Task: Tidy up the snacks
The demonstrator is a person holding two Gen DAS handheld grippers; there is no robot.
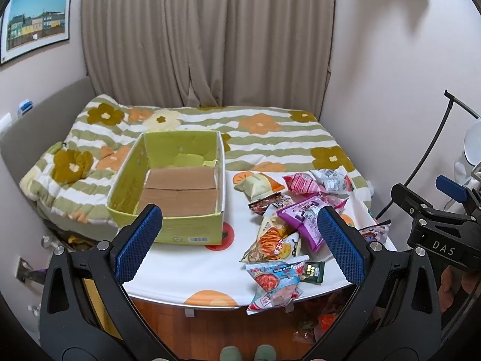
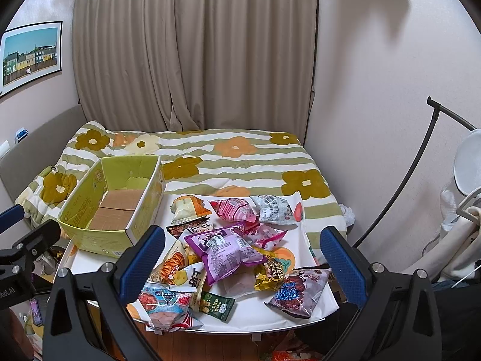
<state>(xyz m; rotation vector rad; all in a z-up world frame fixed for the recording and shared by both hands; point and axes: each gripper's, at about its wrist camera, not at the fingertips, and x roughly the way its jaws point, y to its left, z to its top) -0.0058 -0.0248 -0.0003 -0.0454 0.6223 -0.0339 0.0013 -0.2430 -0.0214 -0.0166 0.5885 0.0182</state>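
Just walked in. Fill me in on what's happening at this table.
A person holds a two-finger gripper in each hand over a small table by the bed, sorting snacks. Both the left gripper and the right gripper are open and hold nothing. The green cardboard box on the left has no snacks in it. All the snack packets lie in a loose pile on the table to its right, so nothing has gone in yet.
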